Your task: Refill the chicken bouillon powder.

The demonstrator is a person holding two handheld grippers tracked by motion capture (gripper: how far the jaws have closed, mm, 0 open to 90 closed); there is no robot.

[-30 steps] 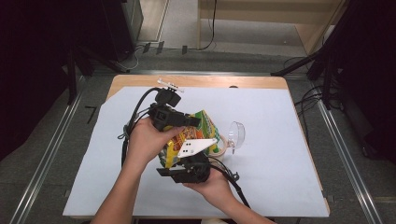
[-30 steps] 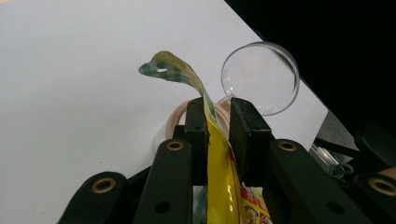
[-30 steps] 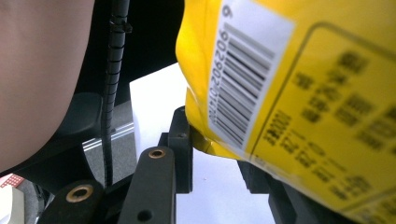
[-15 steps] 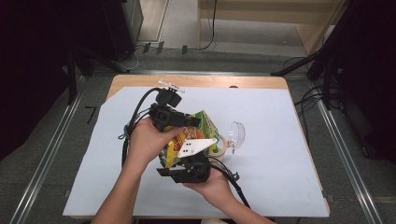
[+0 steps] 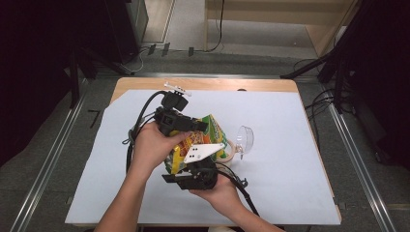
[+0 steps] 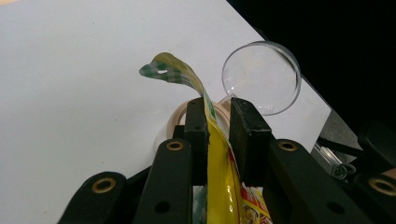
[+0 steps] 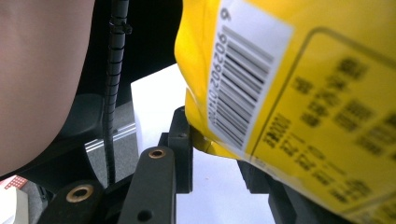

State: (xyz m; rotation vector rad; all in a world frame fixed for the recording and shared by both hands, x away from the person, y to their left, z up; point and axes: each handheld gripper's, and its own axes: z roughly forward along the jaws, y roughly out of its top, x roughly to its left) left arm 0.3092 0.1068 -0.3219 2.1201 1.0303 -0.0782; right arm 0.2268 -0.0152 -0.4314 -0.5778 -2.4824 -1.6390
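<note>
Left gripper [image 6: 218, 122] fingers [image 6: 196, 135] pinching snack bag [image 6: 219, 172]

Both grippers [image 5: 181, 123] [image 5: 193, 166] close together, jaws narrowed.

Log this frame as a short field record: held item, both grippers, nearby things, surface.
held item: yellow and green printed snack bag, lifted above the table between both grippers
left gripper: jaws closed on the bag's upper edge, which curls over beyond them
right gripper: at the bag's lower corner by the barcode; grip unclear
nearby: clear round plastic lid standing on edge, beige tape roll beside it
surface: white sheet over a wooden table
</note>
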